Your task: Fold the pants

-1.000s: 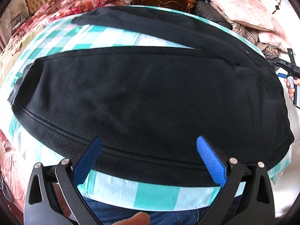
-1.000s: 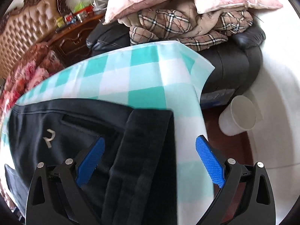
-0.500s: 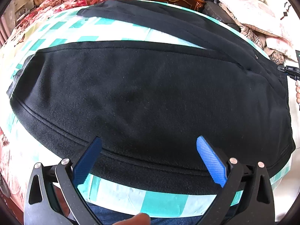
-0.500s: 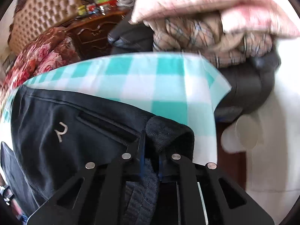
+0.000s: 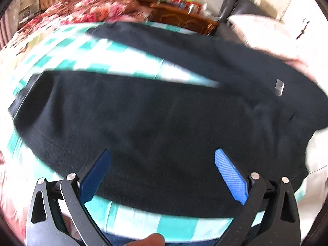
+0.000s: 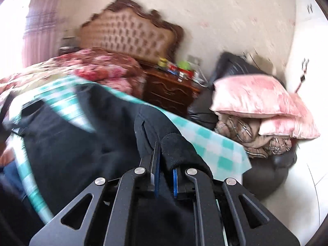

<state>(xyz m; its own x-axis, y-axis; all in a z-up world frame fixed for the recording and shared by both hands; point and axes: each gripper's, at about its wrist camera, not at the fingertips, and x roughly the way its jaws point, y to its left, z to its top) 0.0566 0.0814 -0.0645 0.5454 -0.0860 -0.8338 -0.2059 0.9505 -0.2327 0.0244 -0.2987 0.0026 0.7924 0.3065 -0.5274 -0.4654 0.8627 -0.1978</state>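
Over the near edge of the worktop, in the left wrist view, the left tool (image 5: 162, 176) stands wide and empty; its two blue pads (image 5: 230, 177) are well apart with nothing between them. It hangs above the black pants (image 5: 155, 119), which lie spread across the teal checked cloth (image 5: 123, 61). One leg runs along the near side and the other goes toward 12 o'clock, with a wedge of cloth showing between them. I judge the left tool waits open here because the near leg must stay flat while the other side is lifted, and it is well placed to come down on the hem edge at 6 o'clock. A white label (image 5: 279, 86) shows at 2 o'clock, so the waist end there seems turned or raised. The picture is blurred, so fine folds cannot be read.

From the right wrist view, the right tool (image 6: 165, 176) is closed tight on a thick rolled edge of the pants (image 6: 92, 143), probably the waistband. The fabric bulges out just above the pads and hangs from them toward 9 o'clock, over the cloth (image 6: 215, 149). This grip is at the edge, I think, so that the whole waist end follows when it is carried over for the fold. Pink pillows (image 6: 256, 98) and a wooden cabinet (image 6: 170, 90) are behind, clear of the work.
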